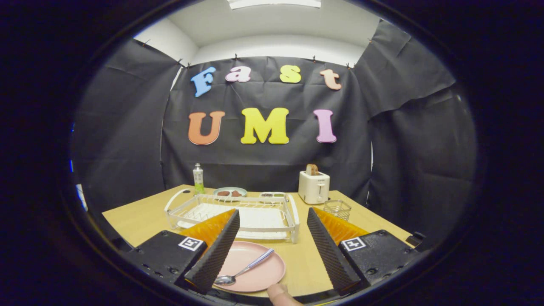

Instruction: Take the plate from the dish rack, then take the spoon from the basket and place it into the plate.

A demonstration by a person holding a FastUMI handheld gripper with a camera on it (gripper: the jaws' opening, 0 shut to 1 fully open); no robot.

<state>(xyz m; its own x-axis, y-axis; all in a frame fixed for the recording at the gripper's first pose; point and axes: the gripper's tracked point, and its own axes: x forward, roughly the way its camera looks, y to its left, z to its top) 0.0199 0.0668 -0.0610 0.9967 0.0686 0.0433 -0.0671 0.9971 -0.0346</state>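
We see a light wooden table (pixel 140 221) standing in a booth hung with creased black cloth (pixel 403 170) on three sides. Above the cloth we make out a white wall (pixel 272 49) and white ceiling, with what seems to be a bright light panel (pixel 274 3) overhead, though it is cut off.

Light wooden desk (pixel 144 219) — what it carries

Pink plate (pixel 255 272) nearest, white dish rack (pixel 231 212) behind it, wire basket (pixel 337 209) and toaster (pixel 314 187) rightward — bottle (pixel 198 178), small dish (pixel 230 192) at back.
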